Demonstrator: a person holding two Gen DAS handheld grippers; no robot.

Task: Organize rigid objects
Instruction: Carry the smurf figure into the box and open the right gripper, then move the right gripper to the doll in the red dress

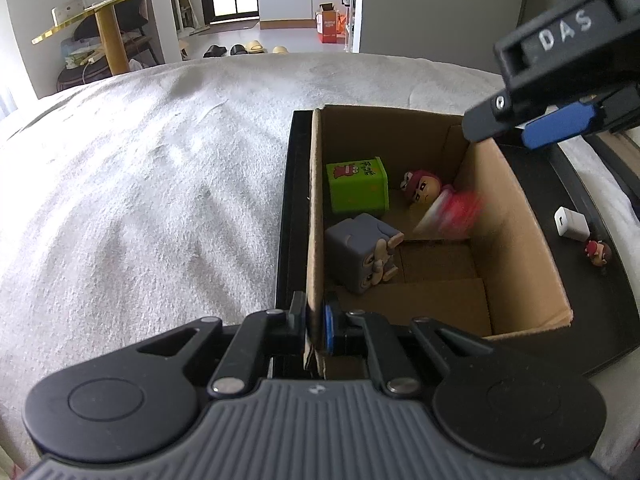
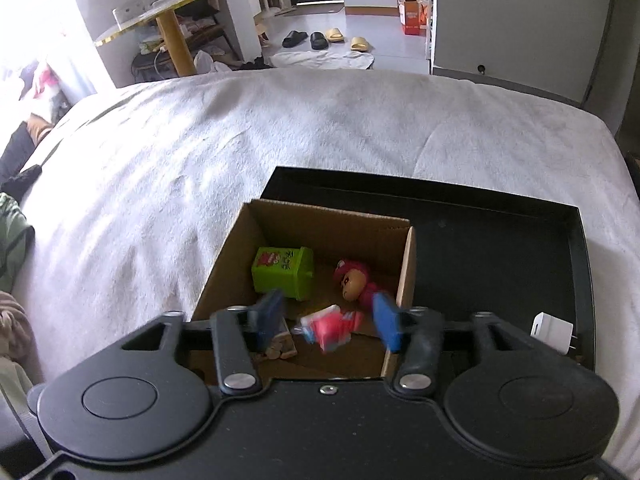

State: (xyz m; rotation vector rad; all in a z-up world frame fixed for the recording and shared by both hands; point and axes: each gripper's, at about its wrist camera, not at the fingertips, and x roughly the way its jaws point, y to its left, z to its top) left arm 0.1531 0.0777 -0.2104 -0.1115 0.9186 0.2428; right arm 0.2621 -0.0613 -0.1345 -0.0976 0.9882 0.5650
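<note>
White bedding covers a bed [image 2: 320, 128] in a bright room, and on it lies a black tray [image 2: 500, 240] with a cardboard box [image 2: 328, 220]. A red and white toy [image 2: 332, 330], blurred, is inside the box, between the spread right tongs [image 2: 328, 320] and not touched by the pads. Also in the box are a green bin toy [image 2: 284, 268], a red-haired figure [image 2: 354, 282] and a grey cube toy [image 1: 362, 252]. Outside the box, on the tray, stay a white charger [image 2: 552, 330] and a small figure [image 1: 599, 252]. Both look light, hard and smooth; I would grip the charger at its flat sides. The left tongs [image 1: 316, 322] pinch the box wall.
</note>
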